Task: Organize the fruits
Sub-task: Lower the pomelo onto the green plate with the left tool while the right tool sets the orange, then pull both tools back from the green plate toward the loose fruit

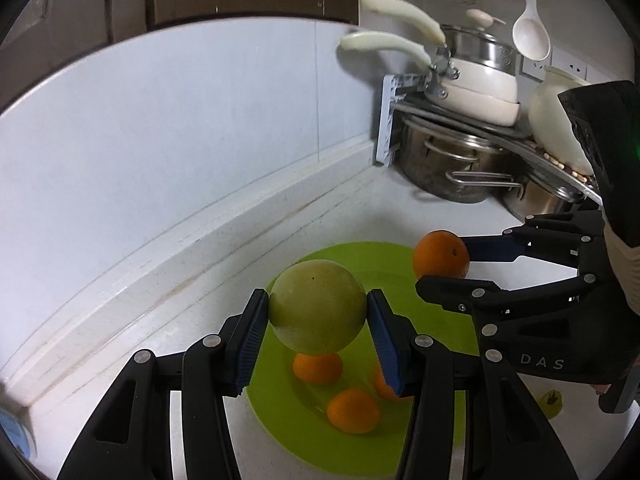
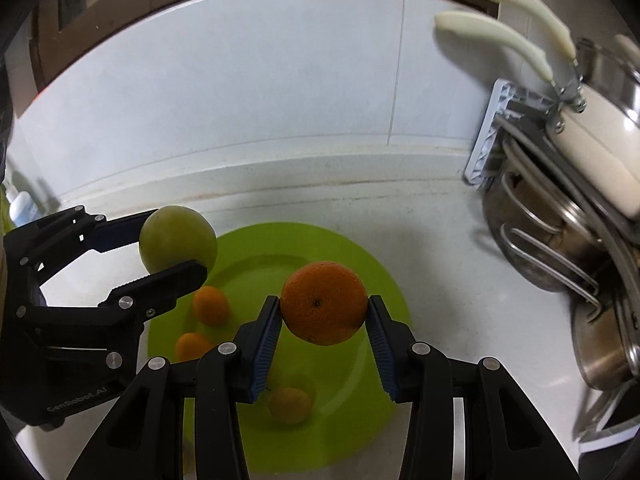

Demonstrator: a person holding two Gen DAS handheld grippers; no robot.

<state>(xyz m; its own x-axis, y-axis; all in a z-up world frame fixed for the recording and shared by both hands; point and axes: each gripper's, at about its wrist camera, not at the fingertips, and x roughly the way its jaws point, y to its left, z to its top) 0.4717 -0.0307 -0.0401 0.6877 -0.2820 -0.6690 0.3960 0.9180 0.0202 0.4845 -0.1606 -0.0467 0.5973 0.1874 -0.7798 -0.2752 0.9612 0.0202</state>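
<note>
My left gripper (image 1: 318,326) is shut on a green apple (image 1: 318,306) and holds it above a lime-green plate (image 1: 280,420). My right gripper (image 2: 324,330) is shut on a large orange (image 2: 324,304) above the same plate (image 2: 360,400). The right gripper (image 1: 444,266) with its orange (image 1: 440,254) shows at the right of the left wrist view. The left gripper (image 2: 170,246) with the apple (image 2: 178,238) shows at the left of the right wrist view. Three small oranges (image 1: 352,410) lie on the plate (image 2: 210,304).
The plate rests on a white counter (image 1: 340,208) against a white tiled wall. A dish rack (image 1: 460,120) with steel pots (image 2: 540,232), cream pans and a ladle stands at the right. A small yellow-green thing (image 1: 552,402) lies right of the plate.
</note>
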